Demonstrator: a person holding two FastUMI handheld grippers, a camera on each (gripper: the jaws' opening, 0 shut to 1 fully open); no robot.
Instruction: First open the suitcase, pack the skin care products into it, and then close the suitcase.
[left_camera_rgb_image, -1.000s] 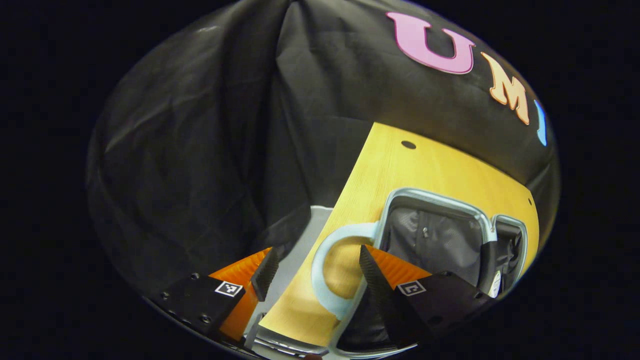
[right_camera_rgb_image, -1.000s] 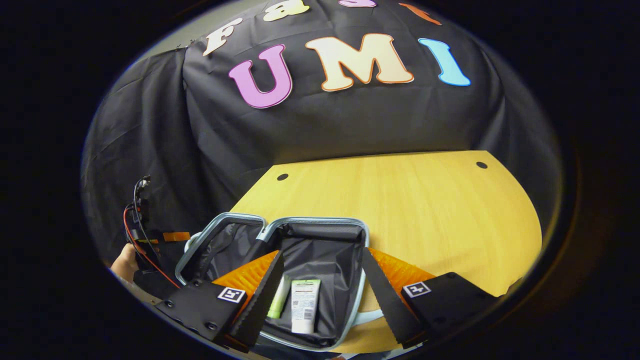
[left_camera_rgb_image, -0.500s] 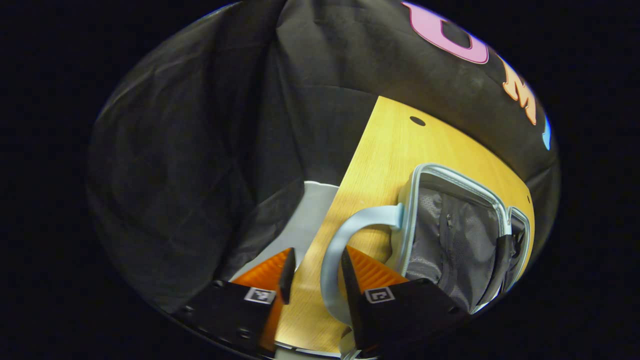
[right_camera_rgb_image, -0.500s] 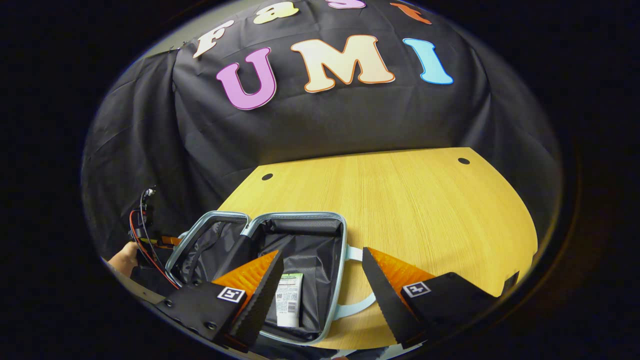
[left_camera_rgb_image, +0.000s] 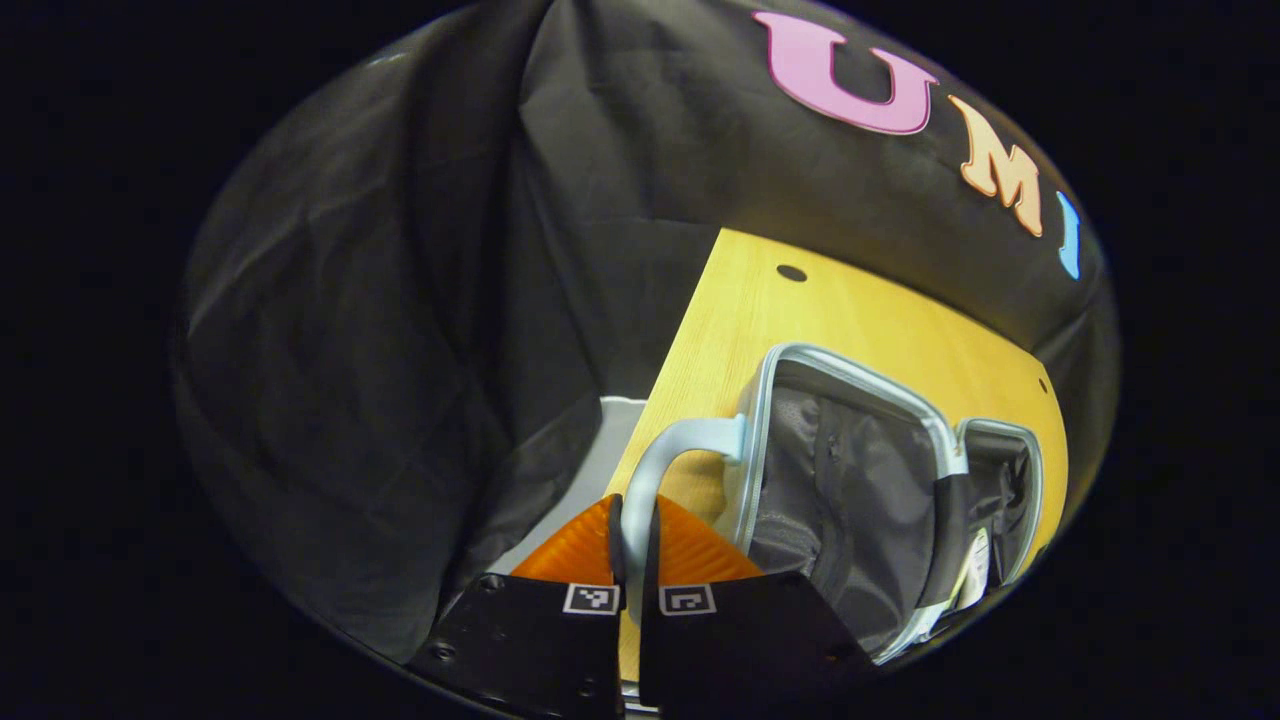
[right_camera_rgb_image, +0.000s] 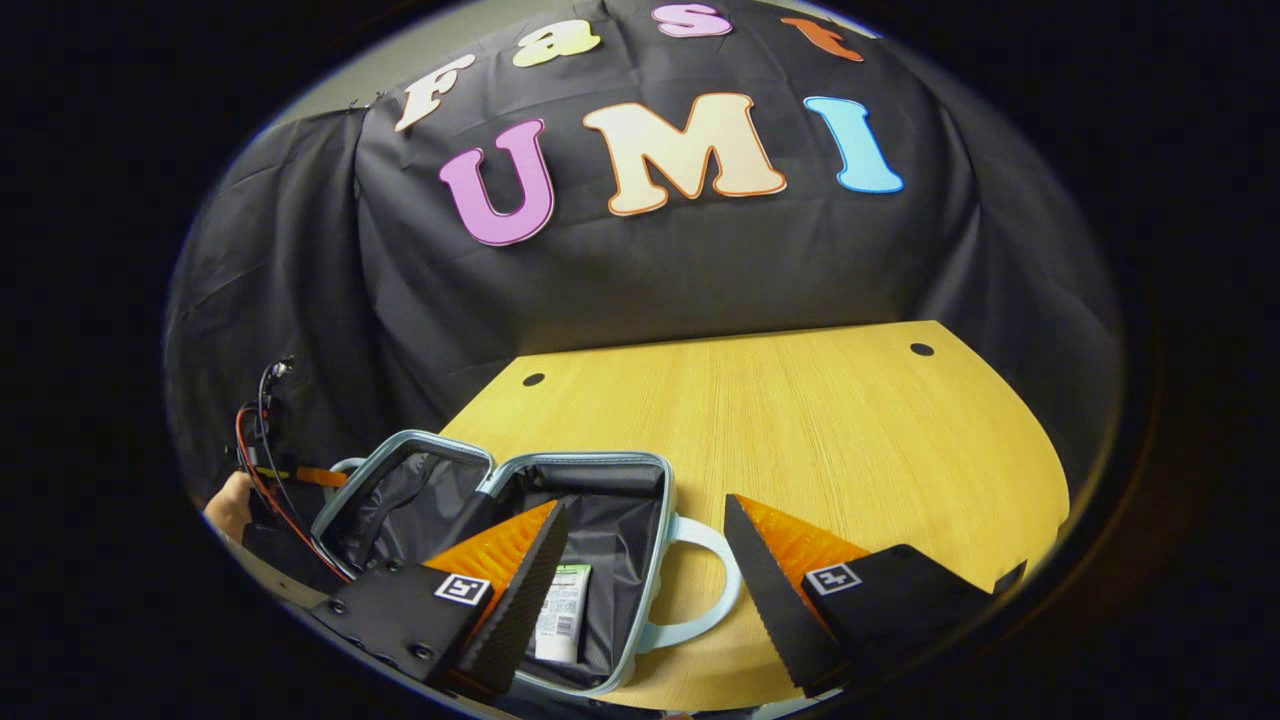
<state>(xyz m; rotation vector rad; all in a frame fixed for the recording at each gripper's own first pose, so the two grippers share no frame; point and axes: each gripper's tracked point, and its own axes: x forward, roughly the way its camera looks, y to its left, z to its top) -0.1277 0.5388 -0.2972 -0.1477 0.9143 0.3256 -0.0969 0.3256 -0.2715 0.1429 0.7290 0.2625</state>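
- Left gripper view: the left gripper (left_camera_rgb_image: 636, 525) is clenched on the pale blue handle (left_camera_rgb_image: 650, 470) of the suitcase (left_camera_rgb_image: 850, 480), both fingers pressing the strap between them.
- From the grip the handle curves up and to the right, joining the rim of the open suitcase just right of the fingers.
- The grey mesh lining faces the camera; the far half lies farther right, on the wooden table (left_camera_rgb_image: 800, 310).
- Right gripper view: the right gripper (right_camera_rgb_image: 645, 575) is released, fingers spread wide and holding nothing.
- The suitcase (right_camera_rgb_image: 640, 480) lies open, mostly behind the left finger and in the gap.
- A white tube (right_camera_rgb_image: 562, 615) lies in the half between the fingers, near the left finger.
- That half's handle (right_camera_rgb_image: 710, 580) loops toward the right finger.
- Far left of the fingers, a hand (right_camera_rgb_image: 230, 505) holds the other gripper.
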